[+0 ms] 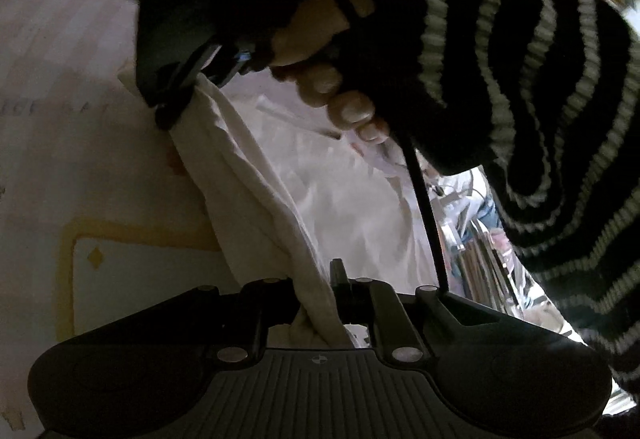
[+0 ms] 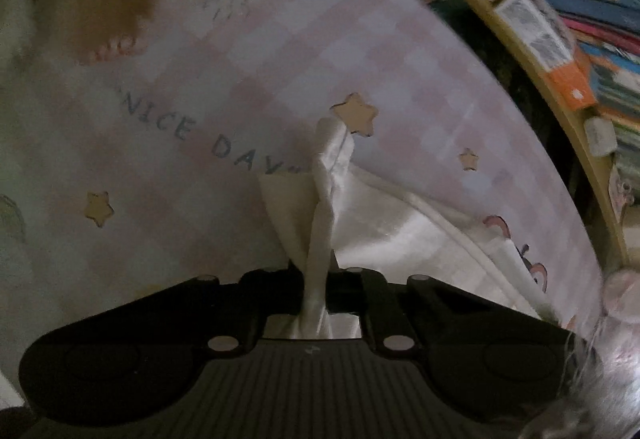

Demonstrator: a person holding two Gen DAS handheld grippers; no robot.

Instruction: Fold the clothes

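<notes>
Both grippers are clamped on the same white garment (image 1: 256, 195) here, and it hangs stretched between them over the printed play mat (image 2: 168, 167). In the left wrist view the left gripper (image 1: 320, 303) has its jaws pinched nearly together on a bunched edge of the cloth, which runs as a long twisted band up and to the left, straight to the right gripper (image 1: 180, 91) at the far end, with the person's hand (image 1: 320, 79) wrapped round that tool and a black sleeve with pale stripes (image 1: 520, 99) behind it. So the long axis of the garment lies along the line from one gripper to the other, taut, with looser fabric sagging to the right of the band. In the right wrist view the right gripper (image 2: 320, 291) points down at the mat, jaws squeezed on a narrow rope of the white cloth that rises away between the fingers toward a tan star (image 2: 356, 115), while the rest of the garment spreads on the mat to the right. Shelves of books (image 2: 560, 19) curve along the upper right.
</notes>
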